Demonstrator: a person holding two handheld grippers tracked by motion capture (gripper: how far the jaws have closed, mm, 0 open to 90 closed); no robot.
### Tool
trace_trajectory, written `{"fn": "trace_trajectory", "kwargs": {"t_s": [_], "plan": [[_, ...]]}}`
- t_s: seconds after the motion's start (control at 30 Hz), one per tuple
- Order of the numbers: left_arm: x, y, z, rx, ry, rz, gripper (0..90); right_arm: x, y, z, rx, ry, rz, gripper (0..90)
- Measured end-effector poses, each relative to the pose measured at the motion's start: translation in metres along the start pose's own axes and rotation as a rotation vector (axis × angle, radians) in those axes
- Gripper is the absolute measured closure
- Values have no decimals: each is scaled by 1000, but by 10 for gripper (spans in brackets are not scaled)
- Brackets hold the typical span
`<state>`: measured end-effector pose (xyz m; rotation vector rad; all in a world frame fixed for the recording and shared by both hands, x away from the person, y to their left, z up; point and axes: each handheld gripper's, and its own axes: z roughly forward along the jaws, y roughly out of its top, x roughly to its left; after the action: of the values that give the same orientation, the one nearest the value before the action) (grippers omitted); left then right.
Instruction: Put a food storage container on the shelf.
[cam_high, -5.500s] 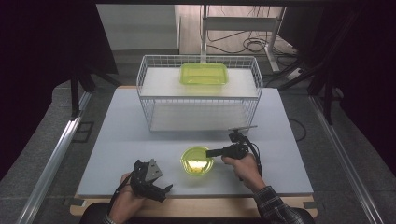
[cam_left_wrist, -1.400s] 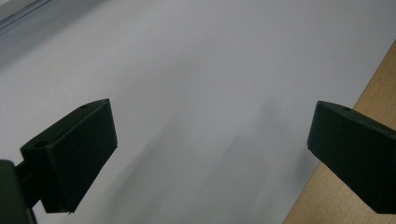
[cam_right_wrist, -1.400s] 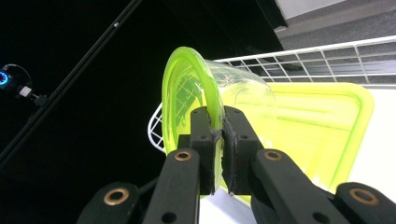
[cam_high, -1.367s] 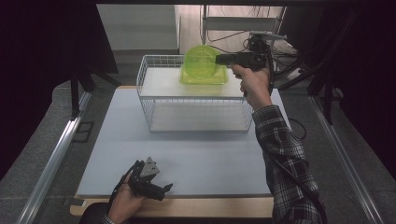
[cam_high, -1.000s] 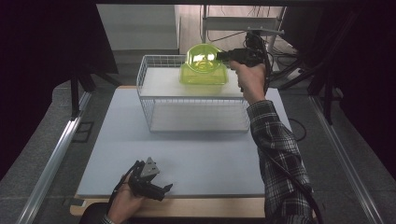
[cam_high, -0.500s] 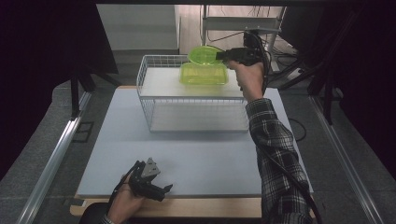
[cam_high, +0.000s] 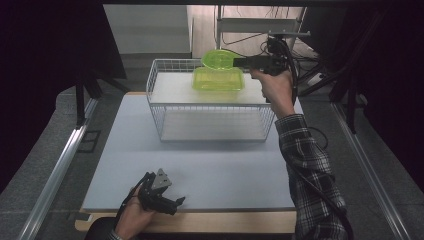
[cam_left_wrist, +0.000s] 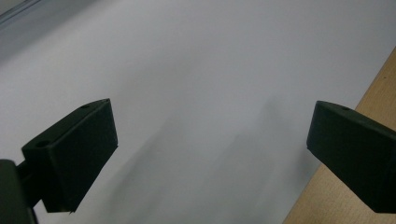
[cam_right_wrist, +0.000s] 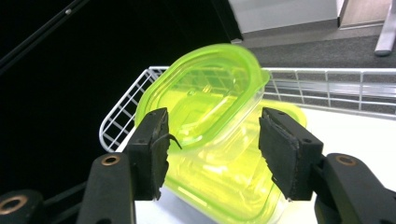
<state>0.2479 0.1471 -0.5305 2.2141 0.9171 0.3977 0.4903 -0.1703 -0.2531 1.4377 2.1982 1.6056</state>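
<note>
The right gripper's jaws have just been opening, spread off the green lid; it tilts on the container, released.

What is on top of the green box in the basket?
A green lid lies tilted on the green box, between the open right claw. The box's inside is partly covered.

Desk: pale grey top, wooden strip along the near edge.
Wire basket: white, standing at the far middle of the desk, white board laid across its top.
Rail: metal, running along the desk's left side on the floor.
Cables: loose coils on the floor beyond the desk.
Surroundings: dark on both sides.
</note>
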Motion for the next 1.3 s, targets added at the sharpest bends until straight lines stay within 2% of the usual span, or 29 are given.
{"fn": "trace_trajectory", "kwargs": {"t_s": [0.27, 0.83, 1.3], "plan": [[0, 0, 0, 2, 8, 5, 17, 0, -12, -7, 8, 14, -43, 328], [-2, 0, 1, 12, 8, 20, 22, 8, -46, -12, 18, 19, -181, 171], [-2, 0, 2, 19, 14, 26, 28, 4, -70, -14, 28, 10, -230, 101]]}}
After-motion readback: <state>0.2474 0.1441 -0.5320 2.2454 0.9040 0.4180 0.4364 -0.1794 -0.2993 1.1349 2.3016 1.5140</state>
